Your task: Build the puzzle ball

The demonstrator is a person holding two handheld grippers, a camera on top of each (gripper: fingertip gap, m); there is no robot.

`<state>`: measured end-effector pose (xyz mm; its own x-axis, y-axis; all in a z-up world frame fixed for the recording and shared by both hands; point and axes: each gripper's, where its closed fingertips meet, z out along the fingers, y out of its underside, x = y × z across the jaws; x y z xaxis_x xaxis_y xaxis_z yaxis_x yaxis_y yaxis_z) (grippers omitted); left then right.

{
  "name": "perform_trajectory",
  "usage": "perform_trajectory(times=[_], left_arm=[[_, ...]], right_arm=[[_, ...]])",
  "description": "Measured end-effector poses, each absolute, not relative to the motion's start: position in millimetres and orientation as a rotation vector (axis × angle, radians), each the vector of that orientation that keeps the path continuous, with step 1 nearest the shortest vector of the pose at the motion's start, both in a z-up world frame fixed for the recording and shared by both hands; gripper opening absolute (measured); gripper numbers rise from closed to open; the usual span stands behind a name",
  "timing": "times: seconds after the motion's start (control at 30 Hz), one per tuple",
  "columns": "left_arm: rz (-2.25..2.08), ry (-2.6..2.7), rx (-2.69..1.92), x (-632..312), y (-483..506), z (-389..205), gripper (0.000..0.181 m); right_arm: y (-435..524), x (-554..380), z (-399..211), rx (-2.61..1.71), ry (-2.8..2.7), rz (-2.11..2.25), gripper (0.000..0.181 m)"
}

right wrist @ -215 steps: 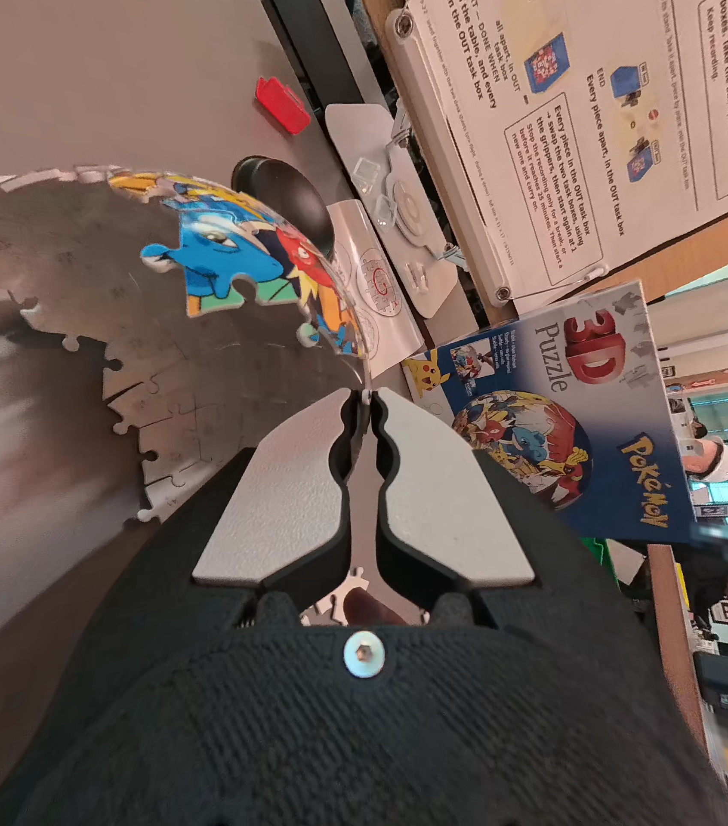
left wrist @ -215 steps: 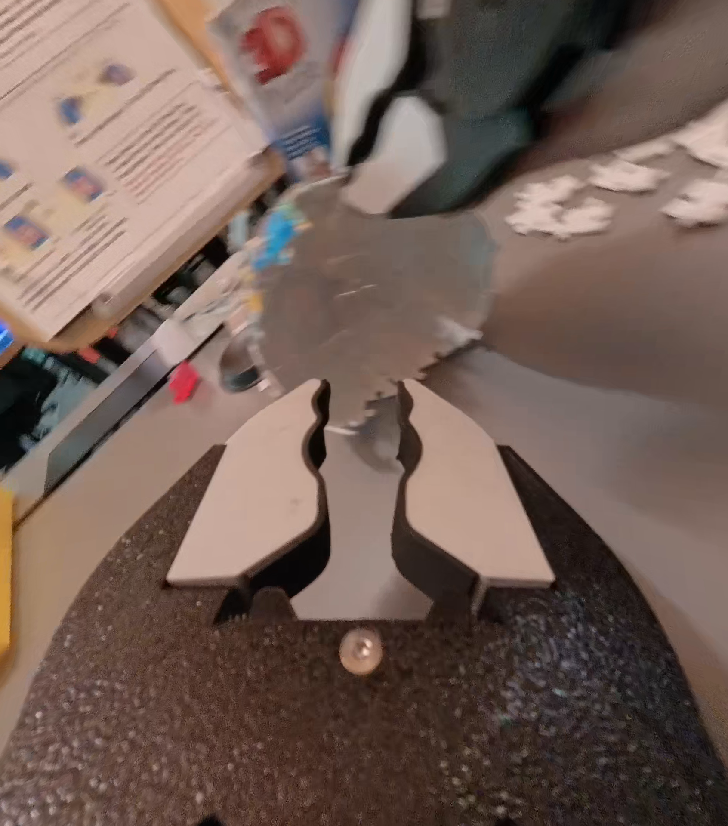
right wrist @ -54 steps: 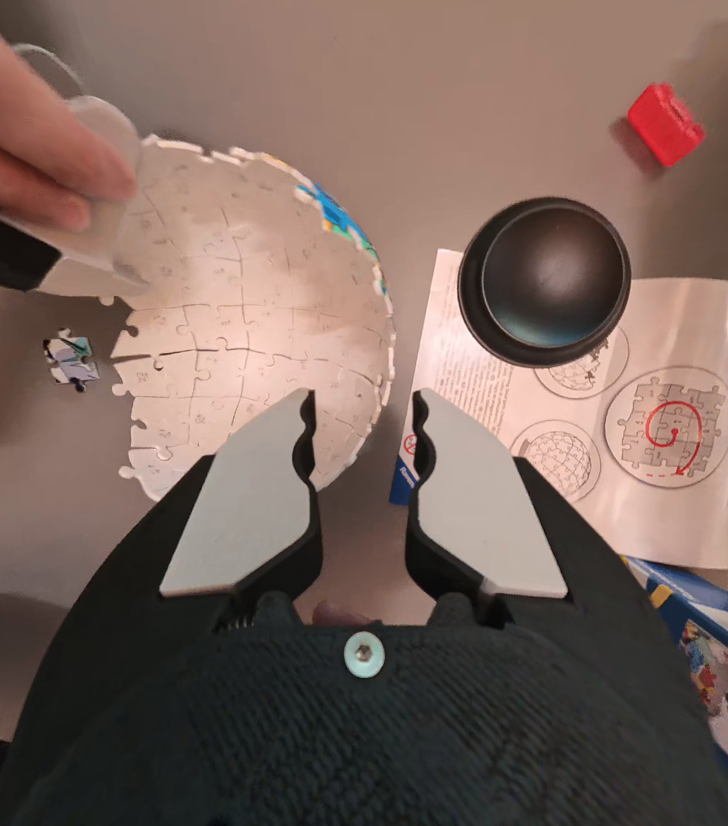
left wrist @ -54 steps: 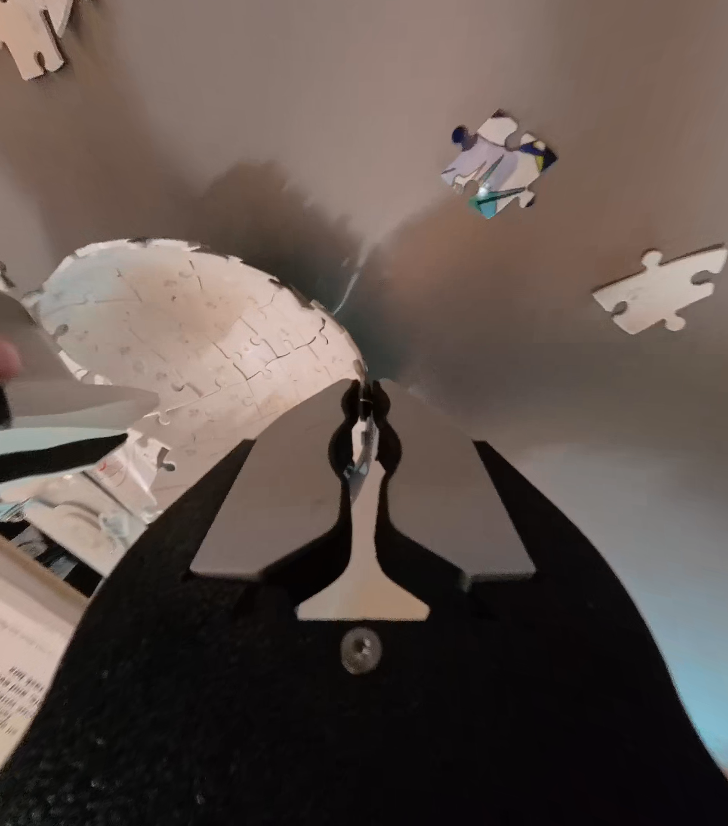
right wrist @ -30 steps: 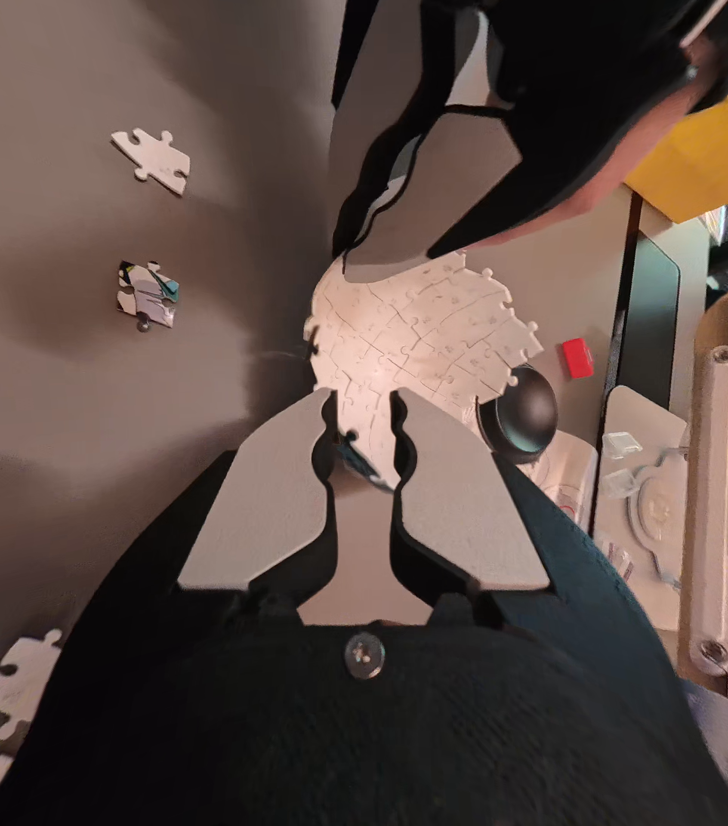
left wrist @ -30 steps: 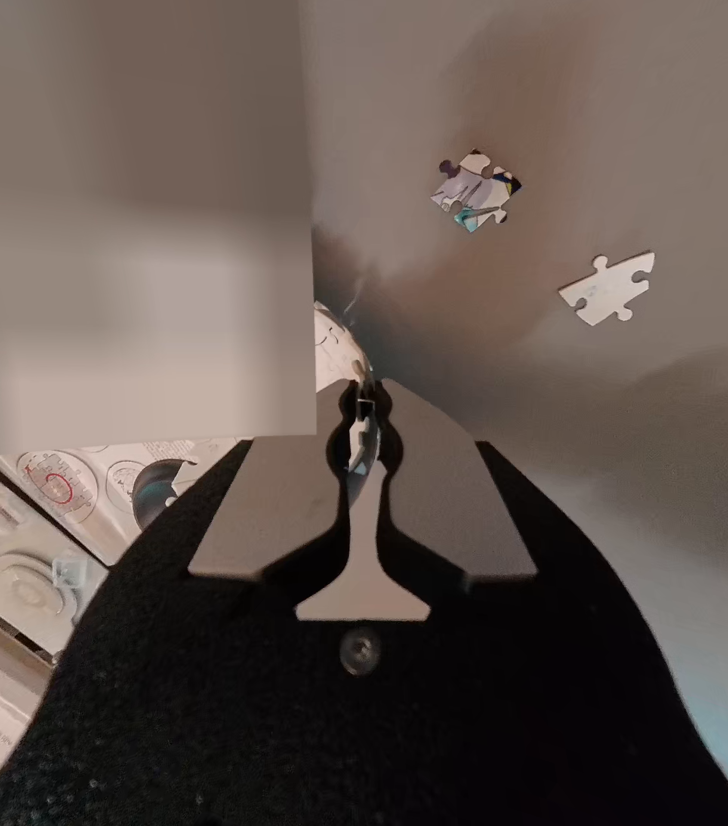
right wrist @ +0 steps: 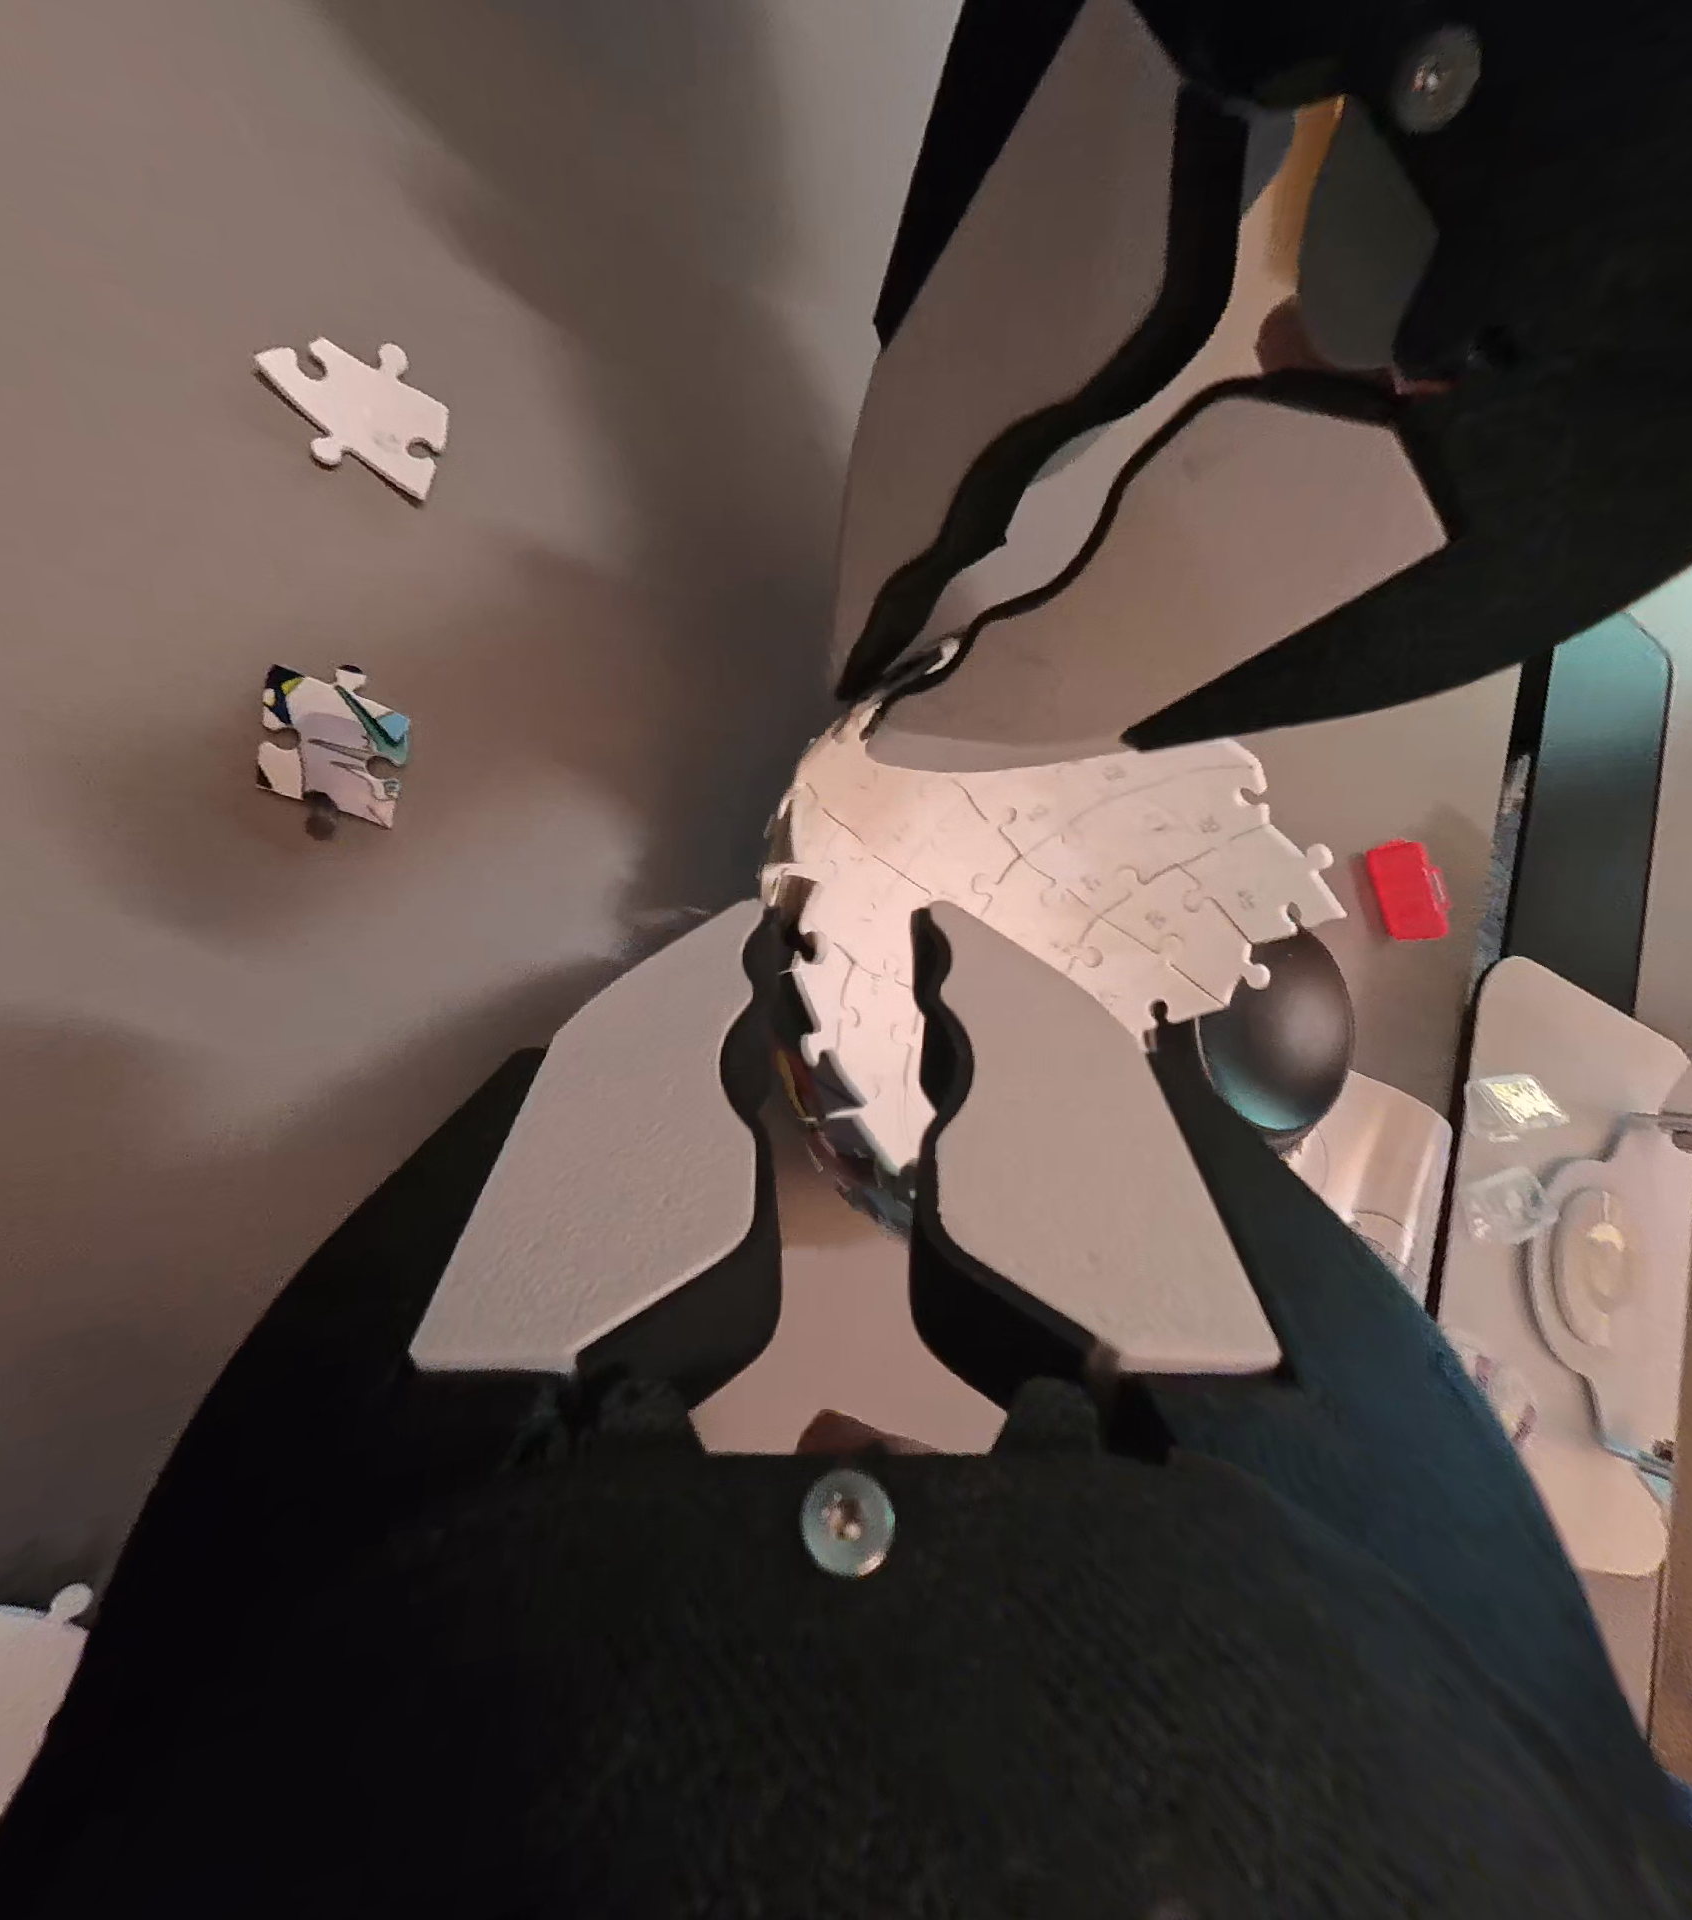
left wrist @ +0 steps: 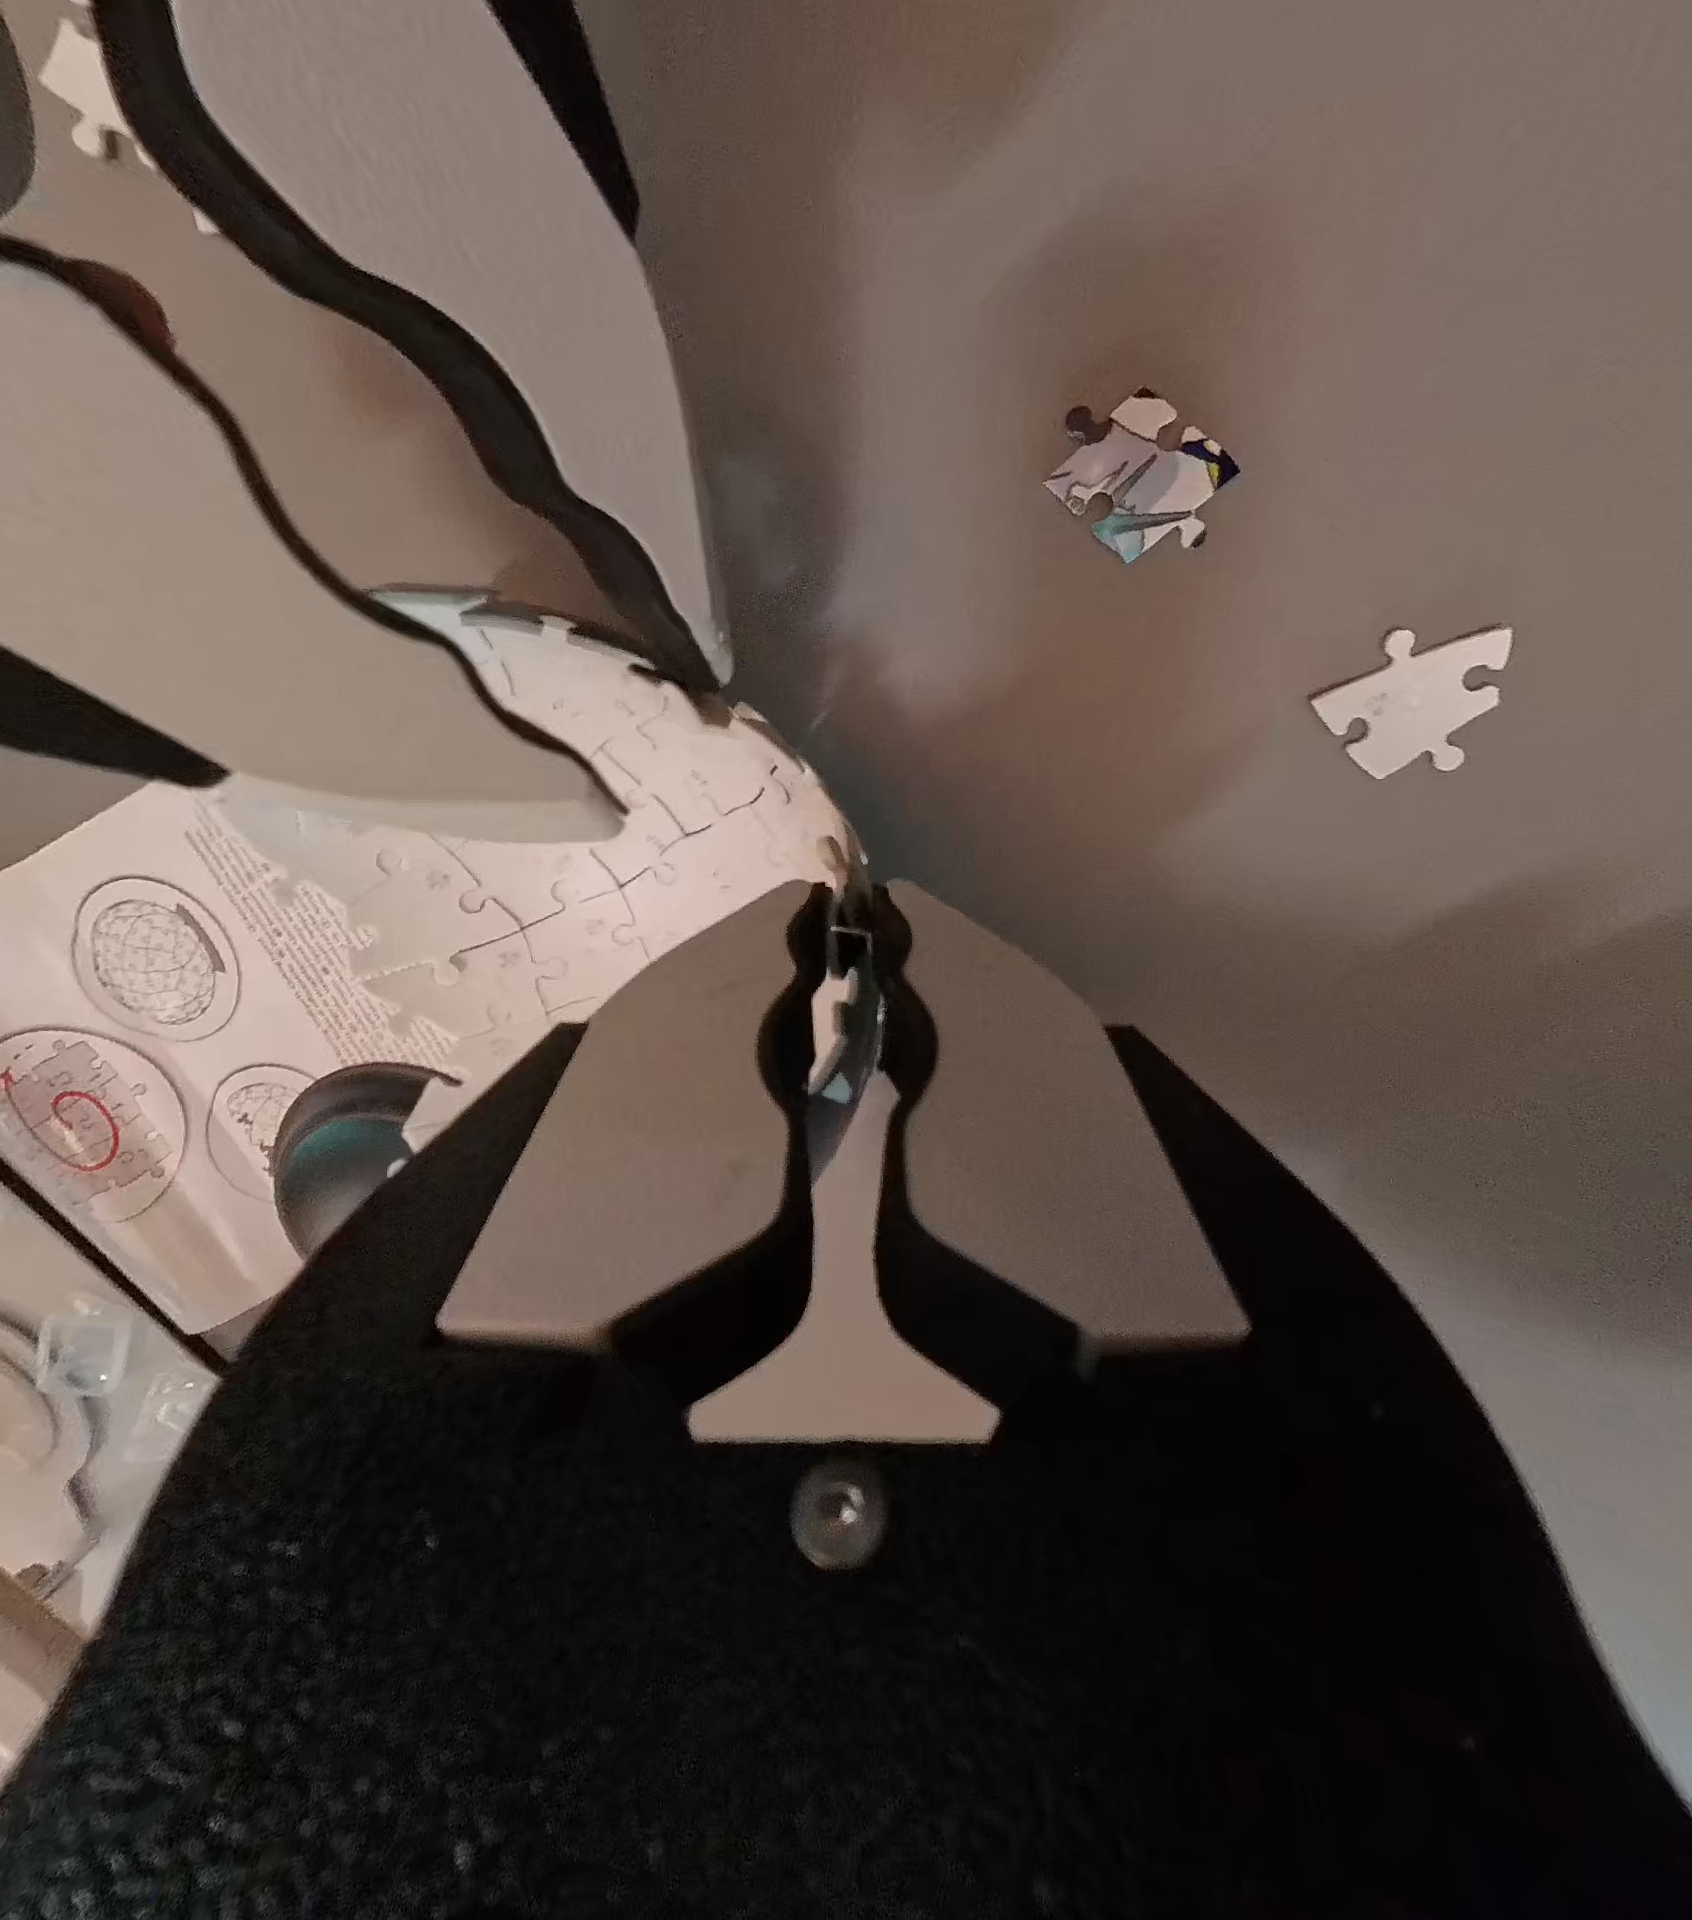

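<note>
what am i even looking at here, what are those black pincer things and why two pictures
Each picture comes from a camera mounted on a hand-held claw, looking forward along its two grey fingers. A person holds one claw in each hand; there is no robot arm.

In the left wrist view, the left claw is shut on the rim of a half-built puzzle ball, seen from its white inside. The right wrist view shows the right claw straddling another part of that rim, jaws slightly apart.

On the grey table lie a printed loose piece, a white face-down piece, an instruction sheet, a black round stand and a small red block.
</note>
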<state>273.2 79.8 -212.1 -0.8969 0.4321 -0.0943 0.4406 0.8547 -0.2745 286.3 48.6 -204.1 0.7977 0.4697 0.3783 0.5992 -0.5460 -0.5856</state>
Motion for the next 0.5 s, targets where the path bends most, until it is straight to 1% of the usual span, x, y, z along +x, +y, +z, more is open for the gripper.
perform_trajectory(times=[0.33, 0.5], left_arm=[[-0.448, 3.032, 0.697, 277.8, 81.3, -214.0, 0.006], [-0.505, 3.056, 0.658, 281.0, 83.2, -212.9, 0.007]], right_arm=[[49.6, 282.9, -209.7, -2.265, -0.809, -0.171, 0.008], [51.7, 280.7, -208.4, -2.25, -0.779, -0.109, 0.009]])
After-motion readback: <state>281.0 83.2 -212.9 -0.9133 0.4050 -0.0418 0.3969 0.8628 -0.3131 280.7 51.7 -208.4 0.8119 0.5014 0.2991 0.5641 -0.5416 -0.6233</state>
